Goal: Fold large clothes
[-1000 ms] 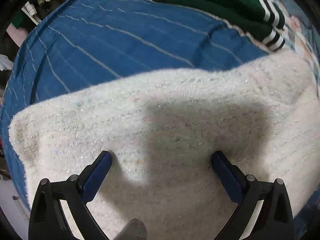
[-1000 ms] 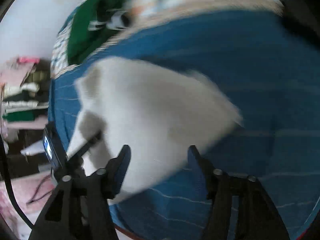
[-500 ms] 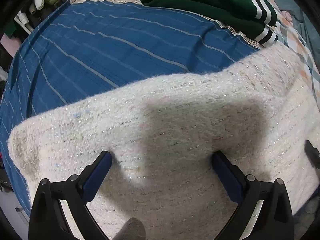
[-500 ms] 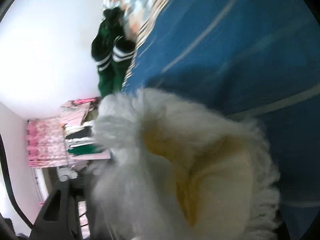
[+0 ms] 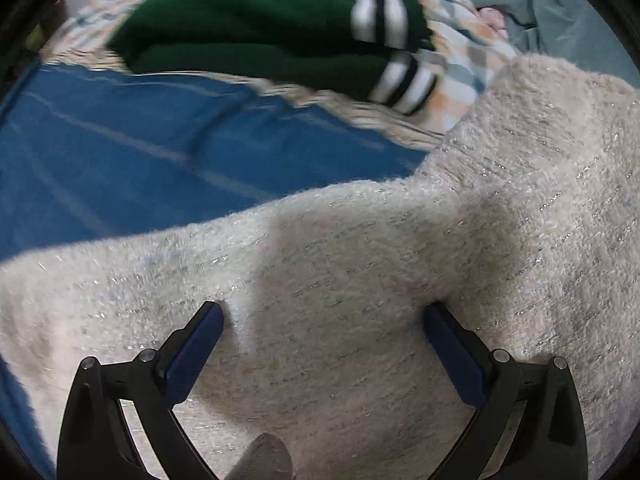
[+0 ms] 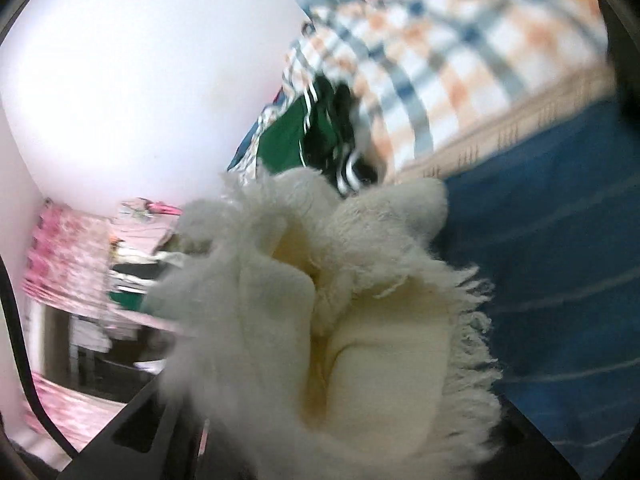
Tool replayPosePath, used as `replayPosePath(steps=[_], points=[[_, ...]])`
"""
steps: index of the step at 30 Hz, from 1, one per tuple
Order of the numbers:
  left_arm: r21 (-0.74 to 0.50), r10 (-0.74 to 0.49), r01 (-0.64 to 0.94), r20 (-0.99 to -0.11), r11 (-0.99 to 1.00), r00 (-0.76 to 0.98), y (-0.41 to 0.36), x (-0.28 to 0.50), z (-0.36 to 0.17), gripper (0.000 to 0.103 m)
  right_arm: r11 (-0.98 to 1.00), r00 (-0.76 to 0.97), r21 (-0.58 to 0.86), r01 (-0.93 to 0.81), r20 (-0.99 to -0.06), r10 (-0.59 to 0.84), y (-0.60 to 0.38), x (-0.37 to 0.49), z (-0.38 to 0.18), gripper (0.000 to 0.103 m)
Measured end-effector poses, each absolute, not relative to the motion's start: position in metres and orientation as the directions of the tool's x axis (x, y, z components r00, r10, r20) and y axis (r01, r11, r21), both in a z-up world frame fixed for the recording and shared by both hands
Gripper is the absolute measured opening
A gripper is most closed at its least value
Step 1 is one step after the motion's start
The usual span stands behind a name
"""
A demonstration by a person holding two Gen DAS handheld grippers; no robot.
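Fluffy white sweater (image 5: pixel 360 280) sprawls on blue bed (image 5: pixel 140 152): soft, floppy, light. Left hand-held gripper (image 5: pixel 324 316) gapes above it, empty. Right hand-held gripper (image 6: pixel 320 420) closing on bunched fringed edge; best hold there.

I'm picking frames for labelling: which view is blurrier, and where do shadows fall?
Right wrist view is blurrier: the cream sweater fills it, fuzzy and close. Left wrist view smears the green garment and blue sheet; a grey shadow lies on the sweater.

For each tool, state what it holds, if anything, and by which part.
The right tool is closing on a bunched, fringed edge of the cream fuzzy garment. The left tool stands open over that garment, holding nothing.
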State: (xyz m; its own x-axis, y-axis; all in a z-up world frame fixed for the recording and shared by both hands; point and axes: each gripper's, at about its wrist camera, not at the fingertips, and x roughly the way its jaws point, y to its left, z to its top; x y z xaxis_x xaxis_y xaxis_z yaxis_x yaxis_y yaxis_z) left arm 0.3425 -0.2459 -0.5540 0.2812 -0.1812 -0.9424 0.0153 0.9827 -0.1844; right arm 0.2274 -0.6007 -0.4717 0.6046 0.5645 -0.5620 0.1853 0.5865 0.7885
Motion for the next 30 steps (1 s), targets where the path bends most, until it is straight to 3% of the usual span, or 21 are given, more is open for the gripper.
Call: replayPosePath(steps=[6, 9, 15, 20, 24, 27, 29, 30], points=[[-0.273, -0.218, -0.16, -0.931, 0.949, 0.293, -0.193, 0.324, -0.525, 0.103, 0.7, 0.569, 0.704, 0.114, -0.624, 0.535, -0.575, 0.233, -0.431, 0.015], [-0.272, -0.162, -0.313, -0.928, 0.91, 0.335, -0.123, 0.268, -0.504, 0.103, 0.743, 0.53, 0.669, 0.018, -0.637, 0.56, -0.529, 0.234, -0.41, 0.014], [-0.131, 0.031, -0.519, -0.956, 0.845, 0.291, -0.012, 0.144, -0.484, 0.103, 0.761, 0.39, 0.613, -0.212, -0.661, 0.641, -0.389, 0.235, -0.403, 0.014], [-0.071, 0.083, -0.643, -0.975, 0.762, 0.206, 0.039, 0.066, -0.499, 0.103, 0.75, 0.179, 0.527, -0.4, -0.758, 0.628, -0.254, 0.204, -0.452, 0.013], [-0.098, 0.053, -0.719, -0.981, 0.688, 0.184, 0.055, 0.028, -0.511, 0.103, 0.753, -0.014, 0.433, -0.496, -0.871, 0.492, -0.178, 0.166, -0.531, 0.014], [-0.151, 0.016, -0.736, -0.976, 0.66, 0.215, 0.053, 0.012, -0.513, 0.103, 0.757, -0.085, 0.45, -0.474, -0.879, 0.469, -0.171, 0.162, -0.545, 0.021], [-0.219, -0.03, -0.74, -0.965, 0.636, 0.26, 0.049, 0.003, -0.504, 0.102, 0.739, -0.096, 0.489, -0.464, -0.857, 0.507, -0.181, 0.166, -0.531, 0.039], [-0.268, -0.06, -0.734, -0.953, 0.624, 0.297, 0.047, 0.0, -0.496, 0.102, 0.721, -0.106, 0.532, -0.444, -0.83, 0.548, -0.193, 0.167, -0.518, 0.042]])
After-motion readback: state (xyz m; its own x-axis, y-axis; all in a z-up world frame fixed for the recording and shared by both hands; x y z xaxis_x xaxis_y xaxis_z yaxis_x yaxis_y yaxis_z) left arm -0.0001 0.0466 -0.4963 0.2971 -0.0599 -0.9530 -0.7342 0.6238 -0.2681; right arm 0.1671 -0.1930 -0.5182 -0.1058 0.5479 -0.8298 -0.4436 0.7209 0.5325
